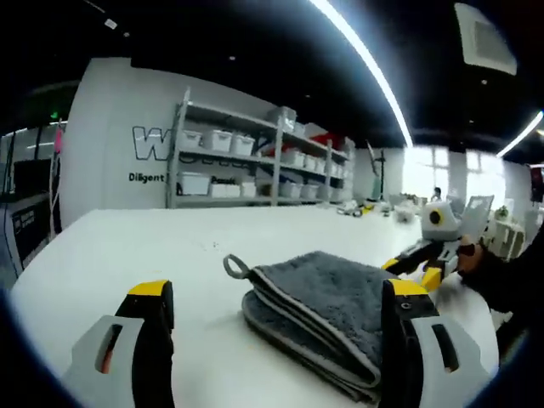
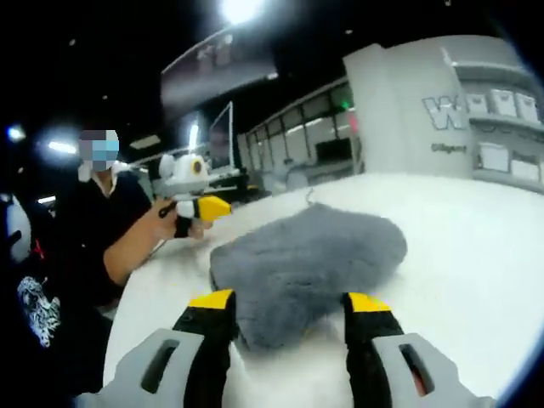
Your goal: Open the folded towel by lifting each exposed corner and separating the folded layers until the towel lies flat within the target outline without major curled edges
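A folded grey towel lies on the white table, its layers stacked and a small hanging loop at its left end. My left gripper is open, its yellow-tipped jaws wide apart just short of the towel, the right jaw in front of the towel's near edge. The right gripper shows past the towel's far side, held by a hand. In the right gripper view the towel is a soft grey mound, and my right gripper is open with its jaws either side of the towel's near corner. The left gripper shows beyond it.
A person in dark clothes stands at the table's edge on the left. Metal shelving with white bins lines the far wall. Small items sit at the table's far end. A monitor stands behind.
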### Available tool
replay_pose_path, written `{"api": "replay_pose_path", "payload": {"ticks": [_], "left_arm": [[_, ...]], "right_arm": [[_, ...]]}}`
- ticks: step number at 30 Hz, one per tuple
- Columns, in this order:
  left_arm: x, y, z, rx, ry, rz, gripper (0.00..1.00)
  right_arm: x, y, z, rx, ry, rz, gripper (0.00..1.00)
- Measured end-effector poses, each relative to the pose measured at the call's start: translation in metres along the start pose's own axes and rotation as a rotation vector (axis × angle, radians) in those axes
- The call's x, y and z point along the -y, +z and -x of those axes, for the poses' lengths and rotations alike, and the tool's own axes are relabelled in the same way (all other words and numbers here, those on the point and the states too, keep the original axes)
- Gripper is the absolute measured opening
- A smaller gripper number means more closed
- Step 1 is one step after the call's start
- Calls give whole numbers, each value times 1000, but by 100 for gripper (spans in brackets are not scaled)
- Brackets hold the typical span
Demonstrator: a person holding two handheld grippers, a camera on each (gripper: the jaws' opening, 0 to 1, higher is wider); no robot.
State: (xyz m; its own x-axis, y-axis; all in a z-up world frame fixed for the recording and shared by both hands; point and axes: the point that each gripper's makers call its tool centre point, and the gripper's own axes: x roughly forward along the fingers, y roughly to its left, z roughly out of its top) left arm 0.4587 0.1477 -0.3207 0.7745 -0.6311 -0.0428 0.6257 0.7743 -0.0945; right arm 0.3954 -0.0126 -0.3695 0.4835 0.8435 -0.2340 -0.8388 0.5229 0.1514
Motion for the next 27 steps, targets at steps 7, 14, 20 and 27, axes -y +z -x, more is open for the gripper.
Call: {"api": "replay_pose_path", "payload": {"ticks": [7, 14, 20, 27], "left_arm": [[-16, 0, 5, -23, 90, -41, 100], [-10, -4, 3, -49, 79, -46, 100], [29, 24, 23, 92, 10, 260, 100], [37, 30, 47, 290, 97, 637, 98]], "right_arm": [[15, 25, 7, 107, -94, 69, 100], [24, 33, 12, 146, -132, 51, 100], [27, 33, 13, 146, -154, 61, 99], [28, 33, 11, 144, -157, 61, 99]]}}
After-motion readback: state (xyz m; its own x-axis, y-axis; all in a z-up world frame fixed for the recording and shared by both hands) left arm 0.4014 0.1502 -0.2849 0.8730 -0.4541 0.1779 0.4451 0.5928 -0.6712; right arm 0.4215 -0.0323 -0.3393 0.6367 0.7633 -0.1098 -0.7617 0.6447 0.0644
